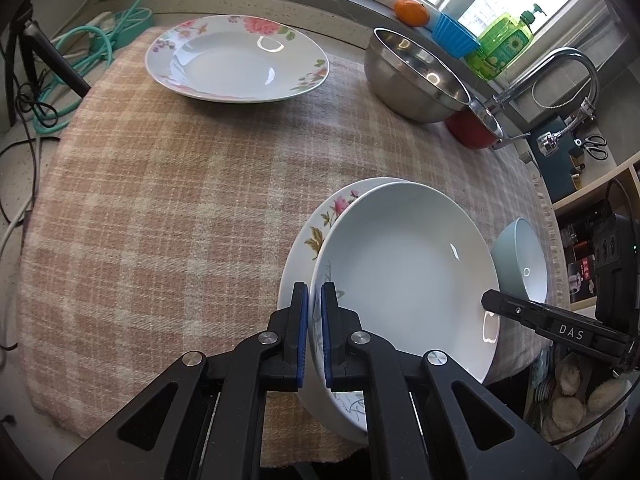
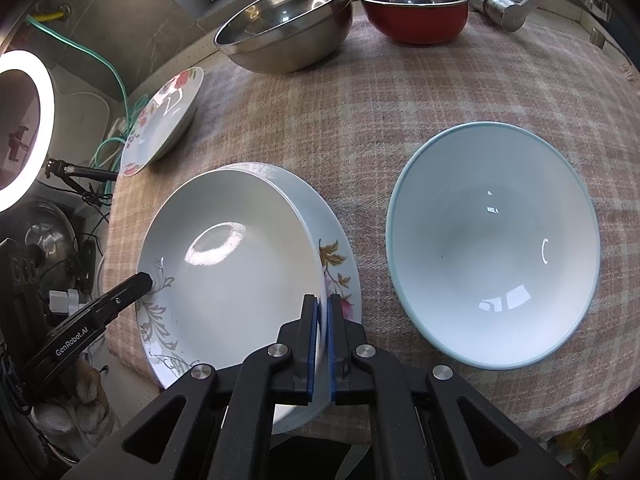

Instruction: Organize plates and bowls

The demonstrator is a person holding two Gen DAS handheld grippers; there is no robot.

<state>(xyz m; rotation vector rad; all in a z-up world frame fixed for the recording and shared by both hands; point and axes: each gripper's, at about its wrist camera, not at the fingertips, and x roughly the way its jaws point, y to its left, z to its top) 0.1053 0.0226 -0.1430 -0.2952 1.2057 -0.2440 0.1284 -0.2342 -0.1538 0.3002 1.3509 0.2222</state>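
Observation:
A white deep plate with a grey vine pattern [image 1: 404, 272] [image 2: 236, 272] rests tilted on a flowered plate [image 1: 320, 232] [image 2: 340, 264] at the cloth's near edge. My left gripper [image 1: 315, 292] is shut on the white plate's left rim. My right gripper [image 2: 322, 304] is shut on its right rim. A second flowered plate [image 1: 236, 58] [image 2: 164, 116] lies at the far left. A pale blue bowl [image 2: 494, 244] [image 1: 524, 260] sits to the right of the stack.
A plaid cloth [image 1: 160, 200] covers the counter. A steel bowl [image 2: 288, 24] [image 1: 416, 76] and a red bowl [image 2: 414, 10] stand at the back by a tap [image 1: 560, 72]. Green hose and cables [image 1: 80, 48] lie far left. A ring light [image 2: 24, 120] stands left.

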